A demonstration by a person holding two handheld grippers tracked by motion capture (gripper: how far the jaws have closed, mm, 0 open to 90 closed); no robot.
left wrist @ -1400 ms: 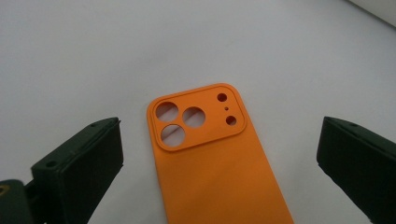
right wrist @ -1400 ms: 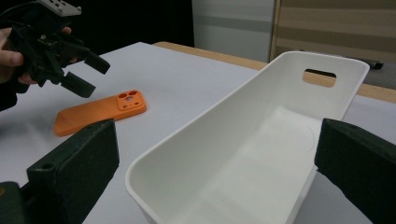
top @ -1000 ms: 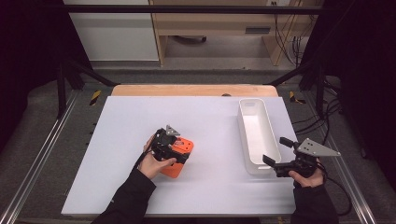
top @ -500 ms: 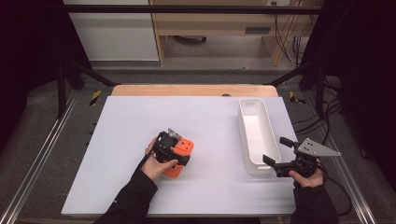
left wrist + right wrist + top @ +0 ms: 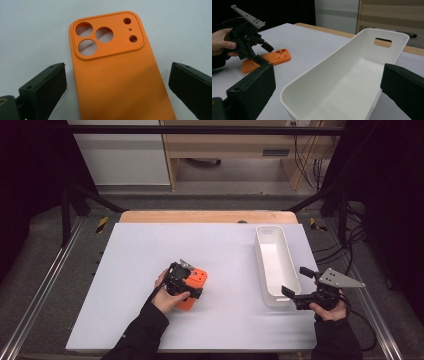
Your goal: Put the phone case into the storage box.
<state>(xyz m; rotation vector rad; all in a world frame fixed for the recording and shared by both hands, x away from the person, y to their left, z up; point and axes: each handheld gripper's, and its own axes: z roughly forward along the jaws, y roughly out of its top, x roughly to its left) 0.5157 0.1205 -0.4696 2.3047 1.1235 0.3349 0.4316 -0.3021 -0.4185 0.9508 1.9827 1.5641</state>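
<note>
Hovering wide-open over orange phone case [image 5: 117, 75], left tool [image 5: 117, 87] straddles it w/o contact.

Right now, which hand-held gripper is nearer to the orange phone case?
Left. The left hand-held gripper hangs over the orange phone case, its jaws open on either side. The right hand-held gripper is far off, at the white bin.

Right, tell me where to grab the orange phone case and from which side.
Grip the orange phone case across its two long edges, on the plain half below the camera cutouts, coming down from above. It lies flat, back up, on the white table, and the open left tongs already straddle its width.
</note>
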